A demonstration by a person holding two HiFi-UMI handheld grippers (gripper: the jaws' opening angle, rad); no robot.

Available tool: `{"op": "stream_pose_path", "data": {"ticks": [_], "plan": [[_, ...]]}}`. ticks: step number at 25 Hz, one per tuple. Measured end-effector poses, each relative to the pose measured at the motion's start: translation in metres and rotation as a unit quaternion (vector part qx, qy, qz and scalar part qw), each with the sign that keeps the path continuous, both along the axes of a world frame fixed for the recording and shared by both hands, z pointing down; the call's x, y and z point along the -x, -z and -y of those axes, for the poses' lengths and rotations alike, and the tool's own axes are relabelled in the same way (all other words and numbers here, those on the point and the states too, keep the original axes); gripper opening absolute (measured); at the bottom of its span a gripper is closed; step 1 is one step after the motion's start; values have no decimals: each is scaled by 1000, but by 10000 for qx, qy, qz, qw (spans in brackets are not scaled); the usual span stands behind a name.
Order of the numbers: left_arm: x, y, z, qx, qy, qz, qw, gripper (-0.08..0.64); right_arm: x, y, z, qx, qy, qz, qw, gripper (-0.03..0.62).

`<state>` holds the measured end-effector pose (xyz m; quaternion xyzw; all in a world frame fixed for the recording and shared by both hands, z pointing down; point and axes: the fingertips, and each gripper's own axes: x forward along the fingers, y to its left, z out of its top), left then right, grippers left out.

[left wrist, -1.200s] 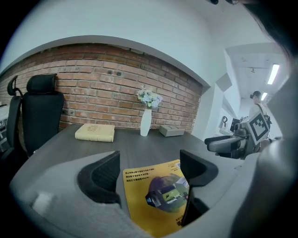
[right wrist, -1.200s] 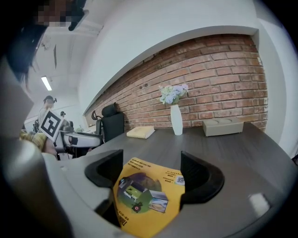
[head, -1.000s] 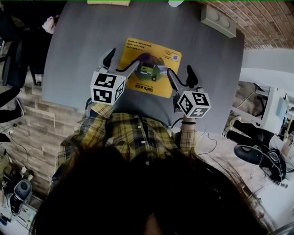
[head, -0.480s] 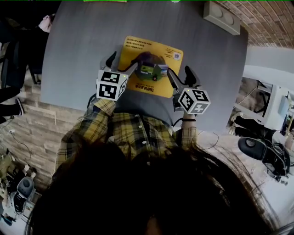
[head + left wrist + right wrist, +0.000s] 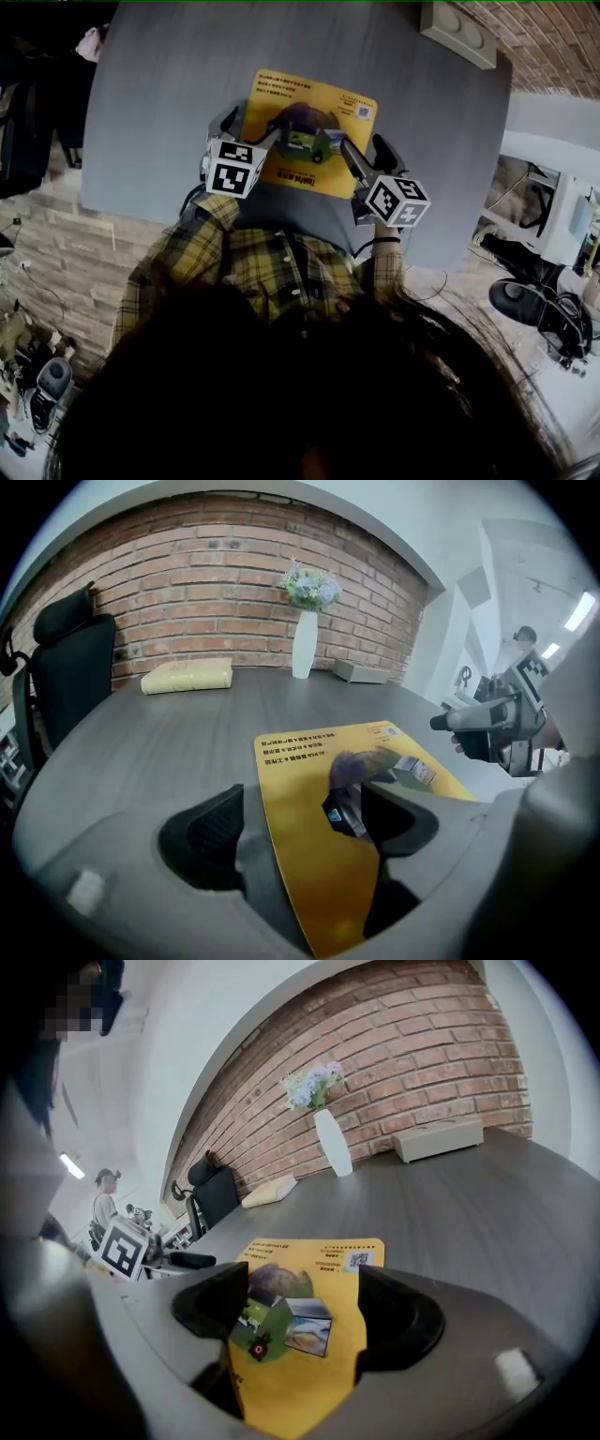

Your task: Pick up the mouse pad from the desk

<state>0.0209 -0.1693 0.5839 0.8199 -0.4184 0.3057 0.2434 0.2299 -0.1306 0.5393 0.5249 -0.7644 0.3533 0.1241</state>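
Observation:
A yellow mouse pad (image 5: 309, 131) with a printed picture lies on the grey desk (image 5: 159, 112). My left gripper (image 5: 248, 127) is at the pad's near left corner, open. In the left gripper view the pad (image 5: 309, 817) runs between the wide-apart jaws of that gripper (image 5: 300, 827). My right gripper (image 5: 366, 152) is at the pad's near right corner, also open. In the right gripper view the pad (image 5: 309, 1354) fills the gap of that gripper (image 5: 305, 1312), and neither jaw presses it.
At the desk's far side stand a white vase with flowers (image 5: 306, 639), a flat yellow book (image 5: 187, 677) and a grey box (image 5: 457, 33). A black chair (image 5: 70, 677) is at the left. The desk's near edge (image 5: 281, 220) is by my body.
Both grippers have moved forward onto the pad's near edge, the left one further. Both stay open. The pad has not shifted.

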Motion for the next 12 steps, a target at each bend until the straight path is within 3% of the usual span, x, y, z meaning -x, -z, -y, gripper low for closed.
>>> {"op": "stream_pose_path", "data": {"ticks": [12], "plan": [[1,-25,-5,191,-28,271,9994,390,-5,-13,-6,136,-90,442,9989,364]]}}
